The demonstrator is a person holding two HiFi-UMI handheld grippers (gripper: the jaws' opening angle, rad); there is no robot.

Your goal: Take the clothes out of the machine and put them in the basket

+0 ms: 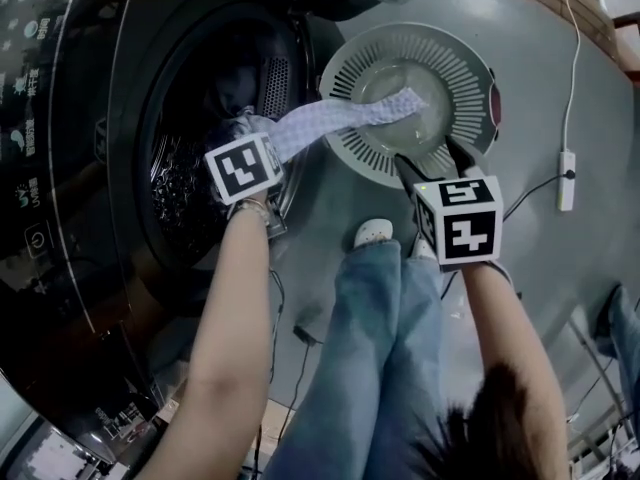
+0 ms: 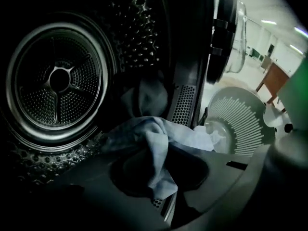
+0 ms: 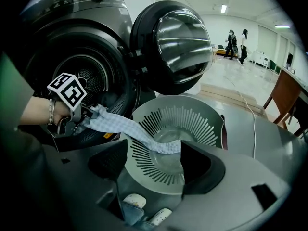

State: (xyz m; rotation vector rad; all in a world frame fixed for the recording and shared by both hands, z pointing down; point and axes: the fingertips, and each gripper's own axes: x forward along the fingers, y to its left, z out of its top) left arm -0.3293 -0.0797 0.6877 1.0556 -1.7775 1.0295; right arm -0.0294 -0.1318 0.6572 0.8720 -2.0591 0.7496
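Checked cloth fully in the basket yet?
No: the checked cloth stretches from the left gripper at the machine to the basket, with only its far end lying inside.

Overhead, my left tool (image 1: pixel 248 136) has its tips lost under its own marker cube and the checked cloth (image 1: pixel 340 118). Deep in the drum (image 2: pixel 57 81) sits a dark garment (image 2: pixel 149 93), too dim to identify. The control panel (image 1: pixel 30 88) runs off the left edge, print unreadable. My right tool (image 1: pixel 432 163) covers the basket (image 1: pixel 470 68)'s near rim.
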